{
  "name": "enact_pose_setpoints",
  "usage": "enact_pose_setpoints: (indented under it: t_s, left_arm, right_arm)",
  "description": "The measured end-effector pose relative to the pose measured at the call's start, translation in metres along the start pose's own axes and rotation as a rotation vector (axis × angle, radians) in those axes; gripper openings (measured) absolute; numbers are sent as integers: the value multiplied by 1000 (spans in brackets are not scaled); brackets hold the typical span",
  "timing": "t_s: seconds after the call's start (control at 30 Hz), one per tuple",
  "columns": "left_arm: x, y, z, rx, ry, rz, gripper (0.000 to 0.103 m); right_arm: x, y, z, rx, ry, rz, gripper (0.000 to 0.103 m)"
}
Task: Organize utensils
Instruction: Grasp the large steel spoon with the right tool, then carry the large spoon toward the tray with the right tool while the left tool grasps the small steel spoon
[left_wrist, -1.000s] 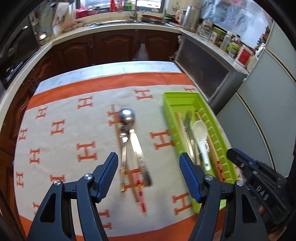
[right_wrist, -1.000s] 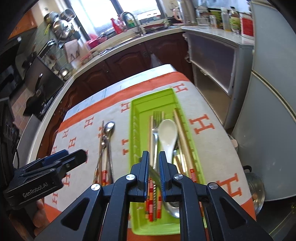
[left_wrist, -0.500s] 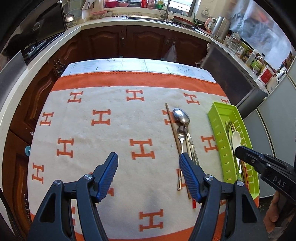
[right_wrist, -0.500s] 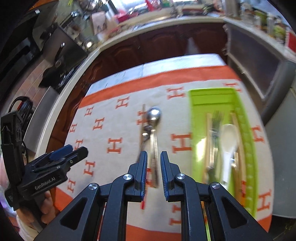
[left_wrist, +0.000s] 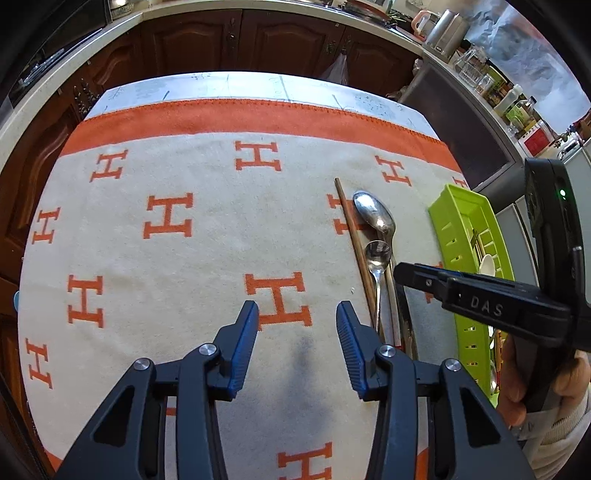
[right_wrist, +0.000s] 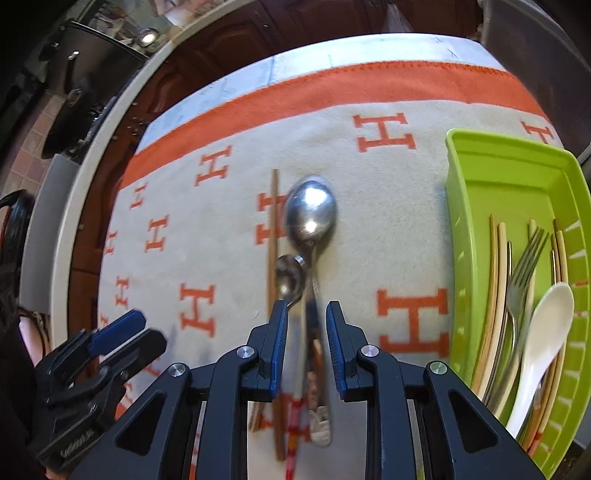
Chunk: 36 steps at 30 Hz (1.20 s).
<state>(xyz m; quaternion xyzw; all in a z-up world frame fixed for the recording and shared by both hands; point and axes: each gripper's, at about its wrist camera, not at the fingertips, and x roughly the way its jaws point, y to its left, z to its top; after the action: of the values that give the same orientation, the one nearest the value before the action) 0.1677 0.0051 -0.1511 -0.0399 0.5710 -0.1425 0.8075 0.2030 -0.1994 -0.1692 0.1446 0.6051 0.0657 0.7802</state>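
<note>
The table wears a cloth with orange letters. At 3 o'clock on it sits the green tray, and it already holds a fork, a white spoon and some chopsticks. In the middle of the cloth lie the loose things in a bunch: a big spoon, a small spoon just under it and a brown chopstick at their 9 o'clock side.

The right tool hangs over the spoon handles. Its jaws are opening and pinch nothing yet; the handles show in the gap. To do this well, I think it should go straight down, take only one handle and close near the middle so the spoon does not tip.

The left tool is over bare cloth at 9 o'clock of the bunch. Its jaws are closing on nothing
</note>
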Motion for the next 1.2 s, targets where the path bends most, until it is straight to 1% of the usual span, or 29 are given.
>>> enact_pose_setpoints:
  t_s: [0.1,0.3,0.53,0.6,0.7,0.8,0.9,0.97,1.03,1.2]
  left_arm:
    - [6,2,0,-8,13,-7,42]
    - [15,5,0,-23,28,-15,42]
    - [22,3,1,-28,39,-13,42]
    - [23,3,2,-33,42,-13,42]
    - [25,2,1,-34,47,-13,42]
    - [25,-2,1,-27,48,-10,42]
    - [25,-5,0,-24,48,-10,42]
    - [26,-9,0,-20,50,-11,42]
    - [27,-14,-1,-11,55,-14,42]
    - [33,-27,-4,15,78,-21,42]
  right_arm:
    - [11,-6,12,13,6,12,22]
    - [27,-19,38,76,9,94,22]
    - [36,-28,56,120,-21,186,22]
    - [36,-31,58,121,-39,198,18]
    - [35,-28,57,98,-67,173,12]
    - [31,-20,51,53,-101,123,7]
    - [22,-19,45,46,-120,123,4]
    - [13,-20,41,40,-146,117,4]
    - [6,-24,37,41,-156,137,4]
    - [-14,-29,26,23,-182,138,4]
